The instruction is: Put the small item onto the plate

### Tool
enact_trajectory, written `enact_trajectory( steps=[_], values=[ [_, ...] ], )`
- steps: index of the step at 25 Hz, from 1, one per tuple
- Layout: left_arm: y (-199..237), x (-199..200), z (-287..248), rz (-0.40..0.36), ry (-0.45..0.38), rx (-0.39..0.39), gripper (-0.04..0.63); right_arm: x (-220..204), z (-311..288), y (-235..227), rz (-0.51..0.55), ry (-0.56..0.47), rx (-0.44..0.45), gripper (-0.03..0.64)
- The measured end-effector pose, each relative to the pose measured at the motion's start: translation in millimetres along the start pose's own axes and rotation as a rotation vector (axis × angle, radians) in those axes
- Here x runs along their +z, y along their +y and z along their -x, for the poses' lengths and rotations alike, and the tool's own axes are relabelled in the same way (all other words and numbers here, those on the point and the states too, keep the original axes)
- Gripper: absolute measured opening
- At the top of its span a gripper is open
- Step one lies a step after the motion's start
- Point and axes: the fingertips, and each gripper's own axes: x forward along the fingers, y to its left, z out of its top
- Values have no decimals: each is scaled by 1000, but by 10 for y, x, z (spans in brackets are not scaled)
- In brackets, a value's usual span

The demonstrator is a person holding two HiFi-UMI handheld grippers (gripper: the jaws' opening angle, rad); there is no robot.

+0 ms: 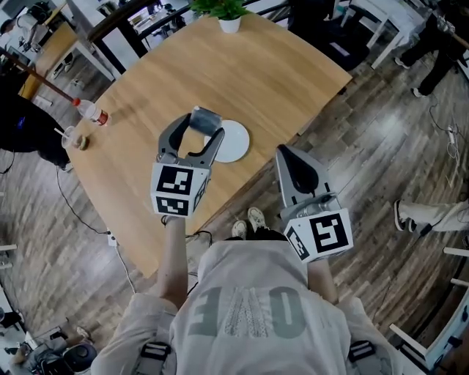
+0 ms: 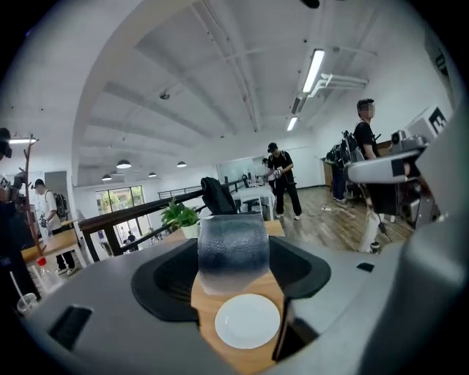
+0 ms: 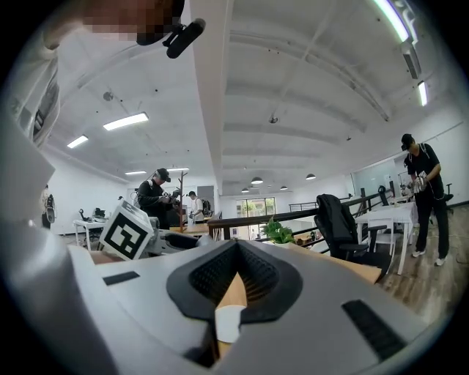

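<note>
1. Your head view places the left hand-held gripper (image 1: 204,126) out over the wooden worktop (image 1: 256,73). The small grey item (image 1: 206,116) sits between its jaws, at the left rim of the white plate (image 1: 233,141).
2. Your left gripper view shows the grip itself: both jaws press on the item's sides. It shows a frosted, dimpled surface, darker at the top. The plate appears just below it in this view, lying flat on the wood.
3. Only the head view shows the bottle (image 1: 92,111) and a cup with a straw (image 1: 70,137) at the worktop's left edge, well apart from the plate. A potted plant (image 1: 229,11) stands at the far edge.
4. Your right gripper view shows the right hand-held gripper (image 3: 236,253) with its jaws together and nothing held. A strip of wood and a sliver of the plate show through the slit.
5. Your left forearm reaches straight forward, marker cube toward you. Your right hand-held gripper sits nearer your body, off the worktop's near edge and above the floor, tip pointing toward the plate.
</note>
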Motion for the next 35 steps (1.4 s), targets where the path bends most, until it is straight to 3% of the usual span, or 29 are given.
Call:
enact_trajectory(
  steps=[21, 29, 35],
  values=[
    [-321, -1858, -1028, 2, 652, -276, 298, -375, -77, 170, 20, 104, -10, 18],
    [-344, -2257, -1333, 38, 765, -313, 298, -507, -56, 136, 19, 162, -11, 18],
    [-348, -2295, -1423, 39, 767, -314, 296, -595, -57, 115, 13, 187, -13, 18]
  ],
)
